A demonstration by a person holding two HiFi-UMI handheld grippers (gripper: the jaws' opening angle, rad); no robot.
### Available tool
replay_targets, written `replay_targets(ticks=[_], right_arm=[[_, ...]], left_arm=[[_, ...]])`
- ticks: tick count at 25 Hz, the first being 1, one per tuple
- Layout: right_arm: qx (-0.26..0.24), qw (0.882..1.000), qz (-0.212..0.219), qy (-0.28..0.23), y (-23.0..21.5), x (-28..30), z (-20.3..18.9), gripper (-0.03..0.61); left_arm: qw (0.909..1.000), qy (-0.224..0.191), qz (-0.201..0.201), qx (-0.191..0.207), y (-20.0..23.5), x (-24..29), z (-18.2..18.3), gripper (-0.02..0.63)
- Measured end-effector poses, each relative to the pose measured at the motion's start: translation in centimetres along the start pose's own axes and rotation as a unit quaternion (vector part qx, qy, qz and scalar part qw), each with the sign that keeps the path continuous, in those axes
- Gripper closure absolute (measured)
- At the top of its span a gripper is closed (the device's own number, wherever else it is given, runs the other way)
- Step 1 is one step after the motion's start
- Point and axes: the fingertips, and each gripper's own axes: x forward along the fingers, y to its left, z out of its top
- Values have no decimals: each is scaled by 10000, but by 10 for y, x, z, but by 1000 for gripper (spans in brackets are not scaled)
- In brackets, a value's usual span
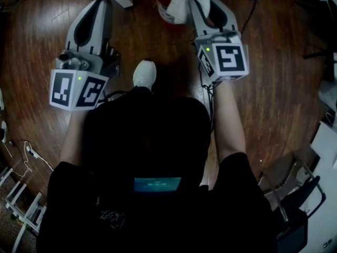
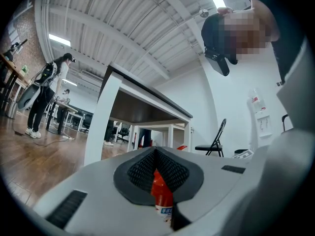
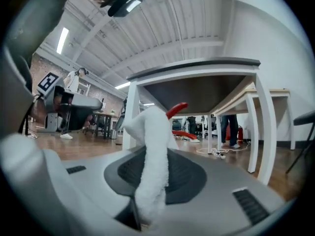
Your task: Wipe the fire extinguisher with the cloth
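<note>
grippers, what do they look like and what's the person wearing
Both the left gripper and right gripper have pale grey shells with dark textured pads. Each carries a white cube of black square markers. The person wears a black short-sleeved top.

Dark wood plank floor (image 1: pixel 142 36). White-legged table (image 3: pixel 197 68) with dark top. Black folding chair (image 2: pixel 215 140) by white wall (image 2: pixel 231 102). Ribbed white ceiling (image 2: pixel 123 23), strip lights (image 2: pixel 59 39) on. Brick wall (image 3: pixel 39 65) further back.

Head view steeply down; gripper views low, forward — all sharing fire extinguisher (image 2: pixel 161 193).
</note>
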Motion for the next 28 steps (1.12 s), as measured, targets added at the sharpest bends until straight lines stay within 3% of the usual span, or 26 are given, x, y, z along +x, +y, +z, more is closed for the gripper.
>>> replay_targets(ticks=[2, 6, 9, 16, 19, 22, 25, 28], right_arm=[[125, 9999, -23, -49, -3, -2, -13, 469], [986, 9949, -189, -106, -25, -8, -39, 468], [1624, 9853, -467, 260, -57, -8, -78, 469], [2035, 9686, -510, 1338, -67, 11, -184, 471], [2074, 9629, -526, 1643, -67, 12, -206, 471], [1907, 9696, -588, 1414, -77, 2, -182, 471], [1789, 9793, -655, 689, -94, -19, -123, 471], [1567, 9865, -454, -150, -105, -35, -53, 471]], left_arm=[[10000, 1, 9, -4, 1, 0, -1, 614], [10000, 22, 25, -5, 4, -2, -2, 614], [10000, 30, 18, -23, 3, -2, -2, 614], [10000, 32, -9, -49, 1, -2, -3, 614], [10000, 35, -16, -50, 0, -2, -2, 614], [10000, 21, -12, -42, 0, -1, -2, 614], [10000, 18, -13, -54, -1, 1, -2, 614], [10000, 14, -46, -66, -3, 2, -3, 614]])
